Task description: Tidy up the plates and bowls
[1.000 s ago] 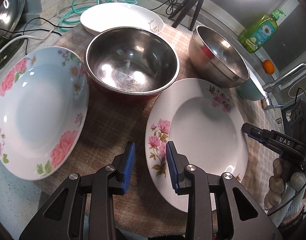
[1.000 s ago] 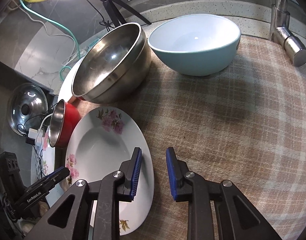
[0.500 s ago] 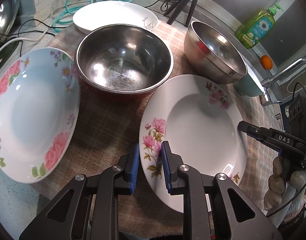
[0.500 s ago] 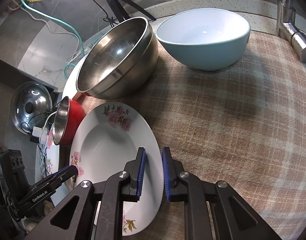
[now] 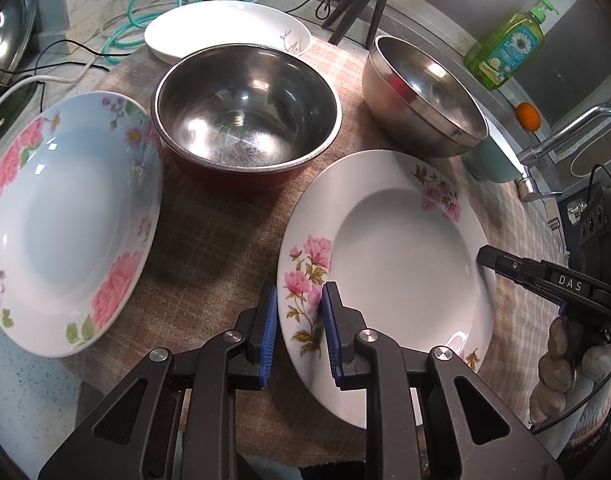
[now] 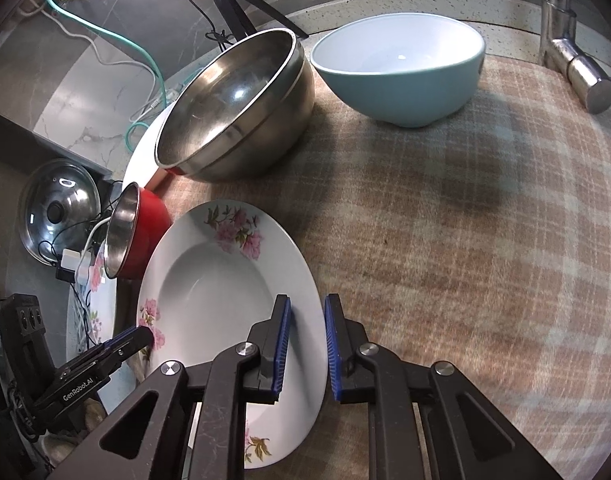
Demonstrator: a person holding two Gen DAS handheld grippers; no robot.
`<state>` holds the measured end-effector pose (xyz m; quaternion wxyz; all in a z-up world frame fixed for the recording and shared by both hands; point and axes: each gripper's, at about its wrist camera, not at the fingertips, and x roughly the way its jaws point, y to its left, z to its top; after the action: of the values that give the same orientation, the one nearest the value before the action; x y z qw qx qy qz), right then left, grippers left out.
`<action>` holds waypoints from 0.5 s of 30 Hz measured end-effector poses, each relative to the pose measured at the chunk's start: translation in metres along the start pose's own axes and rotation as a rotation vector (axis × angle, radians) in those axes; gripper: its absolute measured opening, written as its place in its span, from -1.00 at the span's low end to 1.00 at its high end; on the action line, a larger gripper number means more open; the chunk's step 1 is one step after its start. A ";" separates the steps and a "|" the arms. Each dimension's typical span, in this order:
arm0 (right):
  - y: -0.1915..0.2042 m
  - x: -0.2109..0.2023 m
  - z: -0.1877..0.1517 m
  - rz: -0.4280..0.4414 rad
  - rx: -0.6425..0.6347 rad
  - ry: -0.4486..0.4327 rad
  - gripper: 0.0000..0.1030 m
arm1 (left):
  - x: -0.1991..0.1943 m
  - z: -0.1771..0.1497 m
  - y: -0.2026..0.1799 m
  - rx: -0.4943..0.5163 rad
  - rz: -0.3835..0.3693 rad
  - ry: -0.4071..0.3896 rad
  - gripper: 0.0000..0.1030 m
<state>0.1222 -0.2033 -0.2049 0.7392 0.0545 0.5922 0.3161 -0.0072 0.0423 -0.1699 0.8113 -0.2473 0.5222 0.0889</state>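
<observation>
The white floral plate [image 5: 401,248] lies flat on the checked cloth [image 5: 209,248] that covers the desk, between the two tools. The left hand-held gripper [image 5: 297,332] straddles its near-left rim, blue pads on either side of the edge and closed onto it. The right hand-held gripper [image 6: 305,344] pinches the opposite rim in the same way, so the plate is held across its width and neither hand is nearer. My guess is that the coming move is a level lift by both hands together.

The plate is round, glazed and smooth, with a broad flat rim, a shallow well and pink flower sprays. It looks slippery, so uneven lifting could tip it.

Just to its left is a pale blue flowered plate [image 5: 65,220], partly over the cloth's edge. Beyond stand a steel-lined red bowl [image 5: 245,108], a shiny steel bowl [image 5: 425,96], a teal bowl [image 6: 401,68] and a plain white plate [image 5: 225,28], all well apart from the pads.
</observation>
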 end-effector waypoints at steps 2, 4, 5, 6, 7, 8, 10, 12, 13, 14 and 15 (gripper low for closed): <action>0.000 -0.002 -0.005 -0.002 0.002 -0.001 -0.69 | 0.000 -0.001 0.000 0.002 -0.001 0.001 -0.61; -0.001 -0.004 -0.010 -0.003 0.015 -0.005 -0.69 | -0.001 -0.003 -0.001 0.006 0.000 0.001 -0.61; -0.002 -0.004 -0.013 -0.005 0.020 -0.007 -0.69 | -0.001 -0.004 -0.002 0.008 -0.001 0.001 -0.61; -0.002 -0.005 -0.015 -0.008 0.025 -0.011 -0.69 | -0.001 -0.005 -0.002 0.013 -0.002 0.003 -0.61; -0.002 -0.006 -0.018 -0.011 0.028 -0.015 -0.69 | -0.001 -0.006 -0.003 0.019 -0.001 0.005 -0.61; -0.002 -0.007 -0.021 -0.012 0.034 -0.018 -0.69 | -0.002 -0.007 -0.002 0.021 -0.002 0.006 -0.61; -0.002 -0.008 -0.026 -0.011 0.045 -0.019 -0.69 | -0.003 -0.008 -0.002 0.030 -0.002 0.010 -0.61; -0.003 -0.009 -0.032 -0.009 0.056 -0.020 -0.69 | -0.003 -0.009 -0.003 0.037 0.000 0.011 -0.61; -0.003 -0.009 -0.034 -0.008 0.062 -0.020 -0.69 | -0.004 -0.010 -0.003 0.042 0.001 0.012 -0.61; -0.003 -0.010 -0.037 -0.008 0.070 -0.022 -0.69 | -0.004 -0.010 -0.003 0.047 0.001 0.012 -0.61; -0.003 -0.010 -0.040 -0.008 0.075 -0.023 -0.69 | -0.004 -0.010 -0.004 0.051 0.002 0.013 -0.60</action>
<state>0.0865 -0.2229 -0.2092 0.7448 0.0833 0.5951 0.2902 -0.0159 0.0345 -0.1682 0.8139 -0.2267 0.5298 0.0747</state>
